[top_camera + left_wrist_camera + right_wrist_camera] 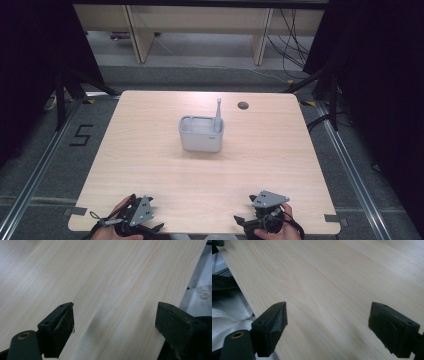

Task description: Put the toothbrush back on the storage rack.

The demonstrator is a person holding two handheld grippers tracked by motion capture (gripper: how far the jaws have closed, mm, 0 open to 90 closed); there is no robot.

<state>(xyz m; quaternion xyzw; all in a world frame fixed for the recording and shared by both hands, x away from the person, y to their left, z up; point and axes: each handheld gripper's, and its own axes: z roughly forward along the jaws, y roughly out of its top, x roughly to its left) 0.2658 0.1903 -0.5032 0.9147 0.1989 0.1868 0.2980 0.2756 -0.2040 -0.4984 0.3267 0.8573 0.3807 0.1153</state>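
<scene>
The upright grey toothbrush (218, 116) in the grey plastic caddy (201, 134) stands mid-bench, nearer the right gripper (248, 210); both grippers, left gripper (150, 222) included, gape empty at the near edge.

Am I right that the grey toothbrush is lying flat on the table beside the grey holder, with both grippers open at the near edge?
Not quite: the high view shows the grey toothbrush standing upright in the grey holder, at its right end. The rest holds: the left gripper and right gripper are both open at the table's near edge.

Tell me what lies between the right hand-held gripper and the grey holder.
Nothing: in the high view, bare table separates the right hand-held gripper from the grey holder.
</scene>
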